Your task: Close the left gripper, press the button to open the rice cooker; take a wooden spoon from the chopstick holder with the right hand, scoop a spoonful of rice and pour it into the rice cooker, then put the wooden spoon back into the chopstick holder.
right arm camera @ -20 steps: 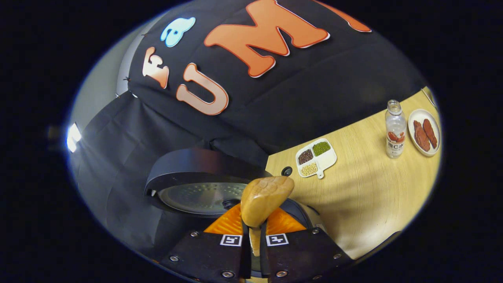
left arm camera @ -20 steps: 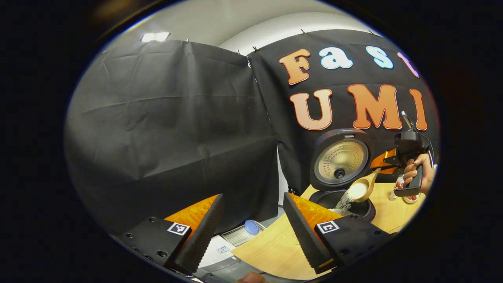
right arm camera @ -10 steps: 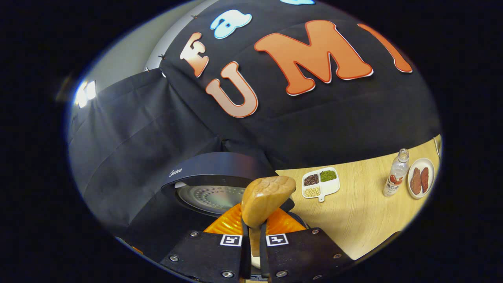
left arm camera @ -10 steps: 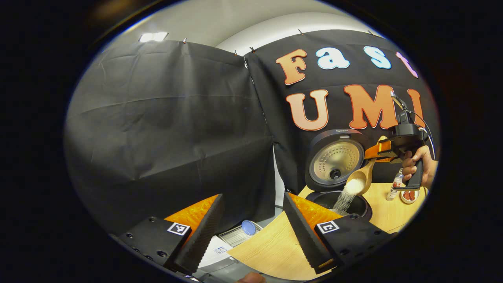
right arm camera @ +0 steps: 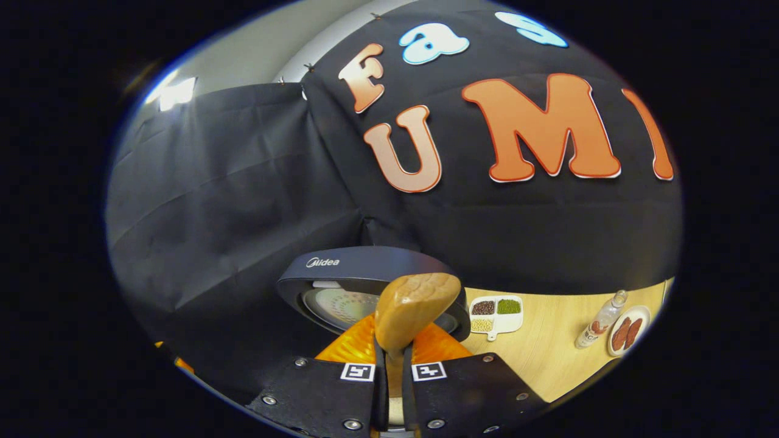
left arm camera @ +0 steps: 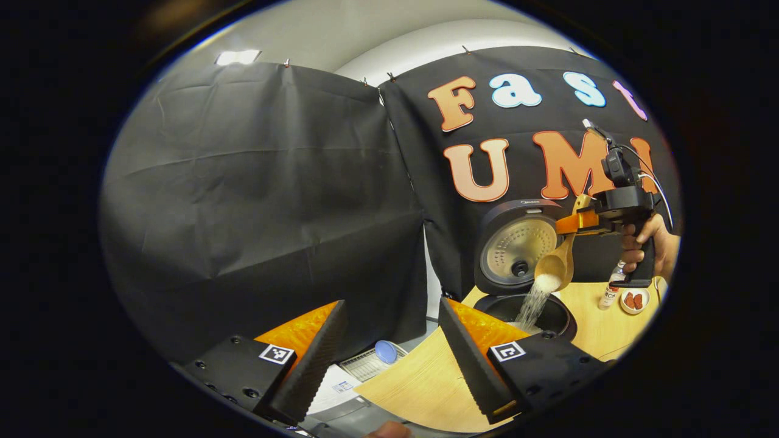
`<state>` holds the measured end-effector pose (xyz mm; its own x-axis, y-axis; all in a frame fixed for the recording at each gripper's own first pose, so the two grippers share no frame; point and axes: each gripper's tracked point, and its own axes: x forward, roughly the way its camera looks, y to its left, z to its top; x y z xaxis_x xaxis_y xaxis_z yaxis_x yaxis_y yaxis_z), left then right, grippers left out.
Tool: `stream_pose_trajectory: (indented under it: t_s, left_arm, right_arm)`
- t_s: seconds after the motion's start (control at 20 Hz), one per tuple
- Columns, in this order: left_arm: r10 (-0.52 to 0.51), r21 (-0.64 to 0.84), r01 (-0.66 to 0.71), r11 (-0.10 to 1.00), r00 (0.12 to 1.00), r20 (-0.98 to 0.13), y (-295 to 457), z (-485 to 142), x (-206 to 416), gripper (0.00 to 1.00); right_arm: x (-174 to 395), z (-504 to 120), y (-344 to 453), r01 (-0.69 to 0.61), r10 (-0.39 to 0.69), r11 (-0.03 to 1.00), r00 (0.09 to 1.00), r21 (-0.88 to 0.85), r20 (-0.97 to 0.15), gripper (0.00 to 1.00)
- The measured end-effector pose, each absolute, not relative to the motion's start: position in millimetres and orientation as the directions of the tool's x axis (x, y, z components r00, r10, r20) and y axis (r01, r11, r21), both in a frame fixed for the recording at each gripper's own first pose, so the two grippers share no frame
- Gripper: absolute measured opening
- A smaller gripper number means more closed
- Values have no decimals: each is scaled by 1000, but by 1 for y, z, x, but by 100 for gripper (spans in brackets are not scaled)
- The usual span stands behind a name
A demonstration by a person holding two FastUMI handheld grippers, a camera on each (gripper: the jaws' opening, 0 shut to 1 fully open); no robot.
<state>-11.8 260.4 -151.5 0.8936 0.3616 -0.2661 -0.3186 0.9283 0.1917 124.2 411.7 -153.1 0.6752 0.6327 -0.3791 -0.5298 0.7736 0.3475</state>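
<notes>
Shown mid-pour, the wooden spoon (left arm camera: 557, 263) hangs tipped over the open rice cooker (left arm camera: 524, 286), and a thin stream of rice (left arm camera: 534, 299) falls from its bowl into the dark inner pot. The right gripper (left arm camera: 578, 221), held by a hand (left arm camera: 646, 240), is clamped on the spoon's handle; in the right gripper view both fingers press the handle between them, with the back of the spoon's bowl (right arm camera: 414, 309) just ahead of the right gripper (right arm camera: 389, 380). The left gripper (left arm camera: 389, 359) stands wide apart and empty, low beside the table (left arm camera: 420, 383) edge, well apart from the cooker.

Handling, as a judgement: the spoon is stiff, light and smooth, so a grip on the narrow handle can let it twist; holding close to the bowl steadies the tilt. Loose rice runs freely and scatters if the tip drifts off the pot.

Hard to make out: the pot's contents, how much rice remains in the spoon, and the cooker's button. A sectioned dish (right arm camera: 494, 311), a bottle (right arm camera: 599, 325) and a plate (right arm camera: 627, 331) sit farther along the table.
</notes>
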Motion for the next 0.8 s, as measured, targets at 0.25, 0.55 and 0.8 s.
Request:
stream_pose_trajectory:
  t_s: [0.25,0.55,0.8]
  left_arm:
    - [367,196,-323,926,892,-264,267,-151,-15,100]
    - [370,189,-328,925,890,-265,273,-153,-19,100]
    - [368,186,-327,926,891,-266,271,-152,-21,100]
  right_arm:
    - [109,-138,431,-625,655,752,674,208,-342,8]
    - [96,-117,445,-703,681,711,681,20,-269,8]
    - [83,-105,449,-727,697,673,684,-133,-216,8]
